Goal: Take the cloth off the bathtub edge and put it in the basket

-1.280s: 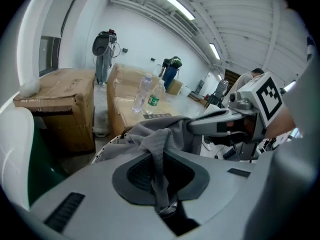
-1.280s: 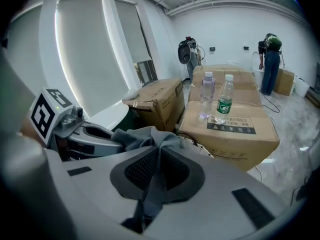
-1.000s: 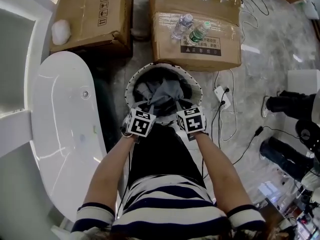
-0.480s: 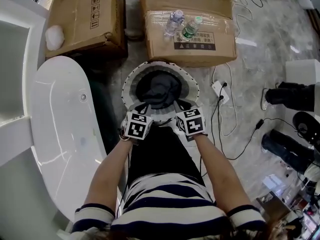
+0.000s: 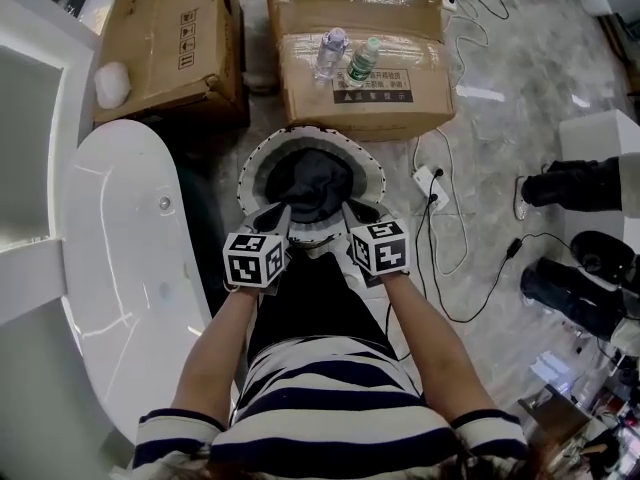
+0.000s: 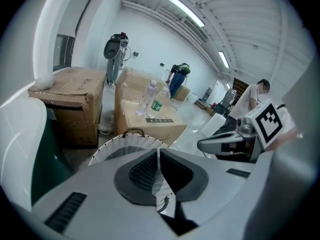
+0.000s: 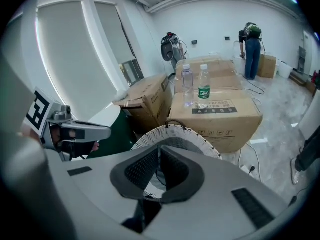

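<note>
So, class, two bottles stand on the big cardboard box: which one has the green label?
The right-hand bottle in the head view: its label is green, while the left-hand bottle beside it on the cardboard box shows no green.

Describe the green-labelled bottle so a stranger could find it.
Past the white bathtub and the round basket, find the right-hand cardboard box of two. Two plastic bottles stand on it side by side. Yours is the right bottle, with a green label; its neighbour is plain and clear.
</note>
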